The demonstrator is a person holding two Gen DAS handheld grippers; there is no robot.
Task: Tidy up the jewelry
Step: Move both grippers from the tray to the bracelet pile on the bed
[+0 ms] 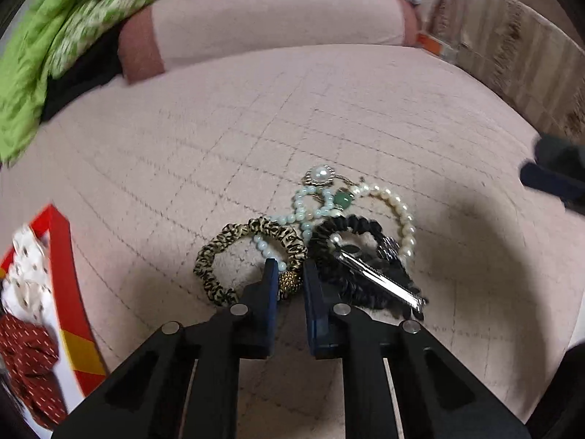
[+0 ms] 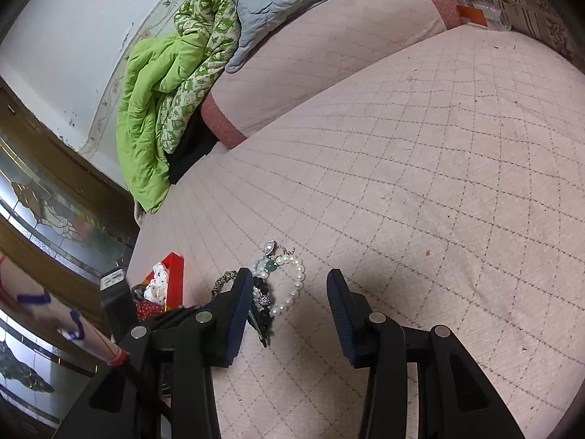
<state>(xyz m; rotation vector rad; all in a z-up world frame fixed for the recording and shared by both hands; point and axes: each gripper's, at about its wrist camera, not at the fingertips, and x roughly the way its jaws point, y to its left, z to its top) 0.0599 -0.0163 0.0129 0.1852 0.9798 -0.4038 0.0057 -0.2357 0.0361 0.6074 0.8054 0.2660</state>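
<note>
Jewelry pile [image 1: 340, 234] on bed [image 1: 329, 109]; left gripper [image 1: 290, 274] clenched on leopard scrunchie [image 1: 248, 256]; right gripper [image 2: 289, 292], at 3 o'clock, released.

On the bed, the jewelry pile holds two scrunchies, a leopard-print one [image 1: 234, 256] at nine o'clock and a black one [image 1: 347, 252] at three. Two bead bracelets lie there: pale blue [image 1: 298, 212] and white pearl [image 1: 398, 216]. One silver hair clip [image 1: 380, 278] lies at five o'clock.
</note>
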